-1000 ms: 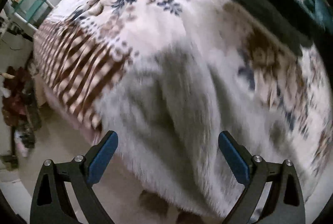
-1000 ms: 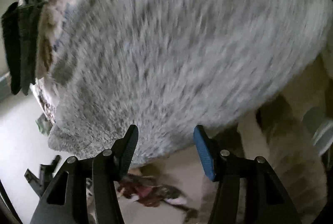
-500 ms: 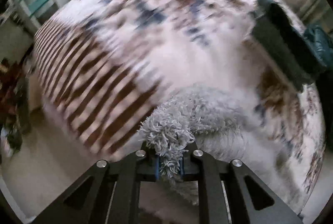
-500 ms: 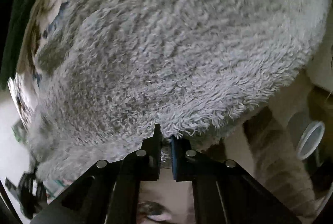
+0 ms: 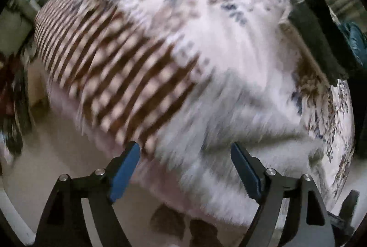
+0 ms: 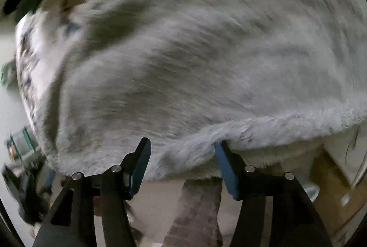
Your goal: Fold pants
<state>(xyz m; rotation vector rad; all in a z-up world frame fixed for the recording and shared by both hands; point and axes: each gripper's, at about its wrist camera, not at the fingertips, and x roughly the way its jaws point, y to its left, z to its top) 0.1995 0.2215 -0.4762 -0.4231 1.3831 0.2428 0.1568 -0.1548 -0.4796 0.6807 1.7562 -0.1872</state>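
The pants [image 6: 206, 68] are a thick, shaggy grey fleece with a long loose pile. They lie spread on a bed whose cover [image 5: 128, 58] is thin printed cloth: brown checked stripes along one side, blue and brown floral blotches on a white ground elsewhere.

Right wrist view: the fleece fills nearly the whole picture. Its near edge forms a rolled, furry hem that hangs over the edge of the bed. The right gripper [image 6: 181, 163] has 2 black fingers with flat blue pads [image 6: 226, 169]. Its jaws are opening, and the hem lies between the pads. The right pad is against the pile, but motion blur hides whether it presses. Below the hem, a tan floor and a brown brick-patterned strip [image 6: 197, 208] show.

Left wrist view: mostly bed cover, with the fleece [image 5: 247, 132] appearing only as a pale blurred mass at lower right. The left gripper [image 5: 184, 165] is opening, its blue pads [image 5: 125, 170] well apart and clear of the fabric. A dark, flat folded garment [image 5: 318, 31] lies at the far right edge of the bed, seen clearly only in this view.
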